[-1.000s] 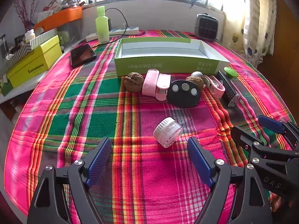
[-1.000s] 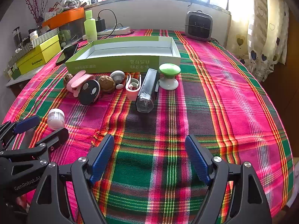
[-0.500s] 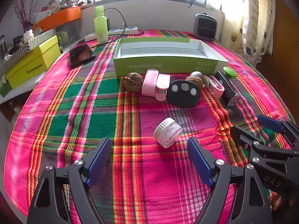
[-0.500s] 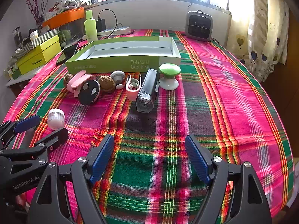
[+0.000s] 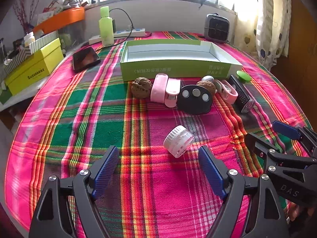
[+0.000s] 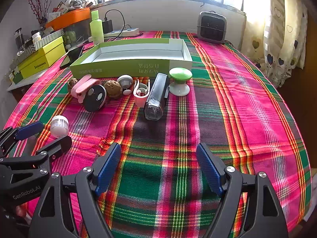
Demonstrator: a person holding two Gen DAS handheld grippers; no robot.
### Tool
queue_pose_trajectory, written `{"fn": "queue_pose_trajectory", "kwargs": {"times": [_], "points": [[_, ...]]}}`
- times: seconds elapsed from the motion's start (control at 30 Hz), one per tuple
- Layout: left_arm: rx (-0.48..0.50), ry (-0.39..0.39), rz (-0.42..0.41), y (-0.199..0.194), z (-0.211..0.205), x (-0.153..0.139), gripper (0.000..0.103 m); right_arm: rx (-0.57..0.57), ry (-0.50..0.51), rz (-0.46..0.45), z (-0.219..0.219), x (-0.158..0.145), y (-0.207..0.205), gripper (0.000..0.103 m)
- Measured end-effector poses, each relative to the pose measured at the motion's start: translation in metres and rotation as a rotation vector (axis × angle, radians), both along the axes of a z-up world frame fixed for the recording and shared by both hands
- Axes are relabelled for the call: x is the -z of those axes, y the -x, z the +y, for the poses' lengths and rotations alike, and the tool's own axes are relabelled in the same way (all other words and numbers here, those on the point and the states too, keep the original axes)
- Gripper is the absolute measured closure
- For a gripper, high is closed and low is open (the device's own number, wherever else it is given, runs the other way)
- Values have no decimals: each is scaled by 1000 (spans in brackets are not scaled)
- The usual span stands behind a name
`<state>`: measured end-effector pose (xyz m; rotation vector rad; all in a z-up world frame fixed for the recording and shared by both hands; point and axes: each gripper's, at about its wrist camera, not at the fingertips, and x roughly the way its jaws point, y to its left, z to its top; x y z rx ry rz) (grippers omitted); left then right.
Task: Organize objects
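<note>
A green open box (image 5: 178,67) stands on the plaid tablecloth, empty inside; it also shows in the right wrist view (image 6: 130,63). In front of it lie two walnuts (image 5: 141,87), a pink case (image 5: 165,90), a black oval device (image 5: 194,99), a pink ring case (image 5: 227,91), a black bottle (image 6: 156,97) and a green knob (image 6: 179,81). A small white jar (image 5: 178,141) lies on its side just ahead of my open left gripper (image 5: 158,168). My right gripper (image 6: 158,166) is open and empty, some way short of the bottle.
A phone (image 5: 85,58), a green bottle (image 5: 106,27), a power strip (image 5: 122,34) and yellow boxes (image 5: 33,67) sit at the back left. A small heater (image 6: 212,26) stands at the back. Curtains (image 6: 277,39) hang at the right.
Almost nothing has moved. The left wrist view has shifted very slightly; both grippers stay open and the objects lie where they were.
</note>
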<state>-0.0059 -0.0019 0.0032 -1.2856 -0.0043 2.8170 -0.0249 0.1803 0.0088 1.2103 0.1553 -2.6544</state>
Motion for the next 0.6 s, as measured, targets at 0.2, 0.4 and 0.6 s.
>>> {"fn": "queue_pose_trajectory", "kwargs": {"times": [0.2,0.4,0.6], "points": [[-21,-50,-13,6,-9,-1,24,-13,1,-23,2,-1,9,25],[-17,-46,-24,12,-11,-2,26,-14,3,-30,5,-1,20,25],[-5,-20,-18,13,-9,-1,27,-18,28,-38,6,-5,35,31]]}}
